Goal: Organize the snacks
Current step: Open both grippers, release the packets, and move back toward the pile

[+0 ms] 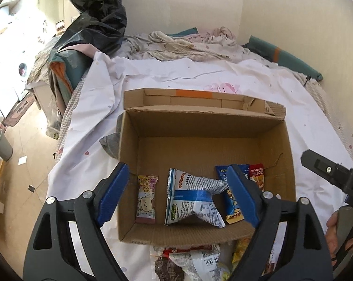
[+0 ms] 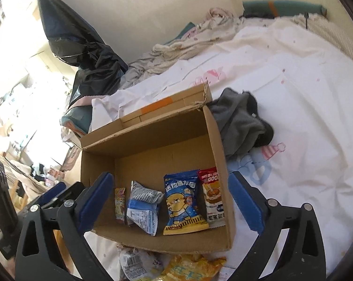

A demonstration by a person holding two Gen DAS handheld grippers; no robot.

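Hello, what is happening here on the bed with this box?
A person holding a two-finger gripper in each hand is sorting snack packets into an open brown cardboard box on a white bedsheet. Four packets lie in a row inside: a small pink candy packet, a crumpled white-and-blue packet, a blue bear packet and a red-and-white packet. The left gripper and right gripper are both open and empty. More snack packets wait before the box.

left tongs (image 1: pixel 176 194): jaws wide apart, nothing between the blue pads, tilted down over the near edge of the cardboard box (image 1: pixel 286 145) | right tongs (image 2: pixel 170 202): jaws spread wide, empty, tilted down over the same edge | hand (image 1: pixel 334 231): gripping the right tongs' handle, right of the box
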